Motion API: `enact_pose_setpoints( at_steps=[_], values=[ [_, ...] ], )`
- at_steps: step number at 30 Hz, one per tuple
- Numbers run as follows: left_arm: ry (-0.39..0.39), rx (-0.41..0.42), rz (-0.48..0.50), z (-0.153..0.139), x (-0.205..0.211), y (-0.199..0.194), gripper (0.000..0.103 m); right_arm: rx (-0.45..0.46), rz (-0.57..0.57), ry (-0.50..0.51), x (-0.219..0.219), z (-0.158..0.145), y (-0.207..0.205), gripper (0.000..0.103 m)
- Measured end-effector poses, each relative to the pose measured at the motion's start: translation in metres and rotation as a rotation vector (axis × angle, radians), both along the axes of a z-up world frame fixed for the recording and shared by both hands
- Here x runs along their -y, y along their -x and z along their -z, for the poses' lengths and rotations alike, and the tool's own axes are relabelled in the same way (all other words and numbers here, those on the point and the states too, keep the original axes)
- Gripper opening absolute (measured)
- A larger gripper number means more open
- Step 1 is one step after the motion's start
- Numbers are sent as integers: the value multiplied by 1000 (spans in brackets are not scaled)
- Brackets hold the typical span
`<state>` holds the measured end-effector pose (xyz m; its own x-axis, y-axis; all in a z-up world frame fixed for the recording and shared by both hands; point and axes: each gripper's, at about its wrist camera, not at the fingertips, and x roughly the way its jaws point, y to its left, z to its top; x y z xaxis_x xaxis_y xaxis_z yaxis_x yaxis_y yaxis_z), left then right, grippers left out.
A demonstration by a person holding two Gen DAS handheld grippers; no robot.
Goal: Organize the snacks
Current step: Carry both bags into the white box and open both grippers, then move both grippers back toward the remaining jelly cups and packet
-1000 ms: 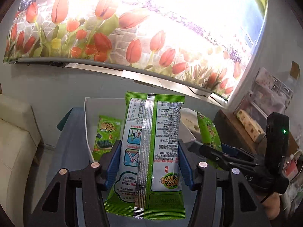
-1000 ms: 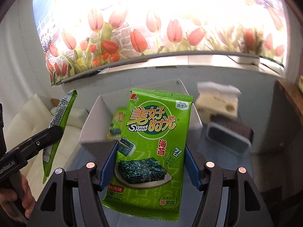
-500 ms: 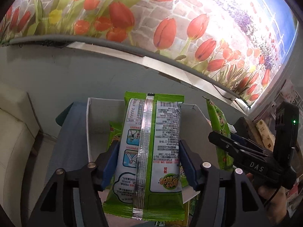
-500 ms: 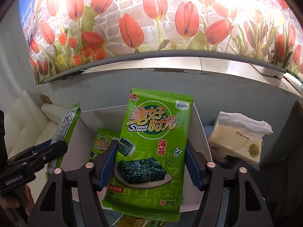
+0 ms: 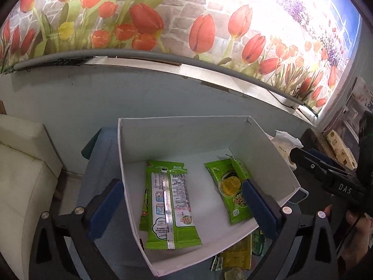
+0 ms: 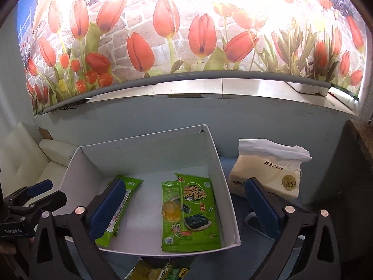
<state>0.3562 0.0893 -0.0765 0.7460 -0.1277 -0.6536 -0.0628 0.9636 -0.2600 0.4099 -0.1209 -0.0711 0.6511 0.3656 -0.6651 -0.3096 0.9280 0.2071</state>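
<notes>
Now both claws gaping, left claw (image 5: 181, 205), right claw (image 6: 184, 207), over white box (image 6: 149, 149).

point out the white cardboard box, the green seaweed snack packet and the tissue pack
white cardboard box (image 6: 144, 156), right wrist view, inner back wall
green seaweed snack packet (image 6: 198, 212), right wrist view, printed front
cream tissue pack (image 6: 268, 175), right wrist view, front face

Both tools (image 5: 181, 206) (image 6: 184, 206) spread, empty.

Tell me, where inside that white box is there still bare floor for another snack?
In the white cardboard box, the back strip and the middle lane between the face-down green packet and the green seaweed packets are bare. Both sides are taken.
</notes>
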Motion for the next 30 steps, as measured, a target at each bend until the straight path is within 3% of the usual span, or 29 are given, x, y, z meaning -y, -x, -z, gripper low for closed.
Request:
enact_pose_setpoints(
  at_steps=[7,13,18,22,25,30],
  values=[
    [-53,60,35,-23,19,36,103,17,-6,-38,13,-1,46,103],
    [-77,96,83,-25,38,93,103,8,0,12,17,22,102,103],
    [-82,81,138,1,54,156,103,-14,-20,52,16,63,134,103],
    [-61,66,180,32,59,209,103,-95,16,-25,31,94,129,103],
    [-87,35,192,51,60,241,103,-90,47,5,38,105,121,103],
    [-7,16,166,63,50,272,103,-73,32,49,34,119,112,103]
  ],
)
